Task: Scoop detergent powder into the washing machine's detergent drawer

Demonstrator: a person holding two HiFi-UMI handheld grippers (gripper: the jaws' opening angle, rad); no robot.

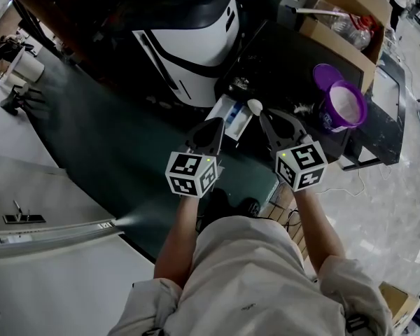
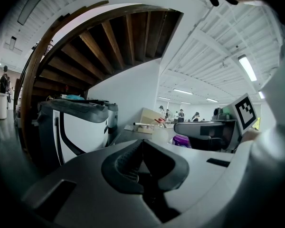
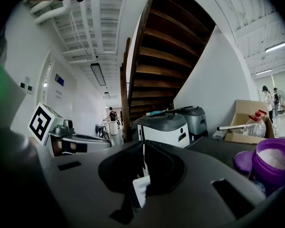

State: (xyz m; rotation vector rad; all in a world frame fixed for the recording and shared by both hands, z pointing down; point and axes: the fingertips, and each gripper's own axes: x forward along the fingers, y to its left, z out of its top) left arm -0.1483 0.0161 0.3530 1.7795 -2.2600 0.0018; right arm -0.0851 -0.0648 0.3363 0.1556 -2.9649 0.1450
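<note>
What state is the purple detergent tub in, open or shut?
Open: the purple tub shows white powder at its mouth, and its lid lies off beside it.

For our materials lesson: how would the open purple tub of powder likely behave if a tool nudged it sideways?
The purple tub looks nearly full of white powder, so probably heavy for its size, sliding rather than tipping. It stands open, so a sharp shove could spill powder.

A big open-plan workspace, half office, half test lab: a wooden staircase [image 3: 175,46] climbs under a white ribbed ceiling [image 2: 218,42] with strip lights [image 2: 247,68], people [image 2: 180,114] stand among distant desks, and a washing machine [image 1: 196,40] and a cardboard box [image 1: 343,19] share a dark table [image 1: 112,138]
</note>
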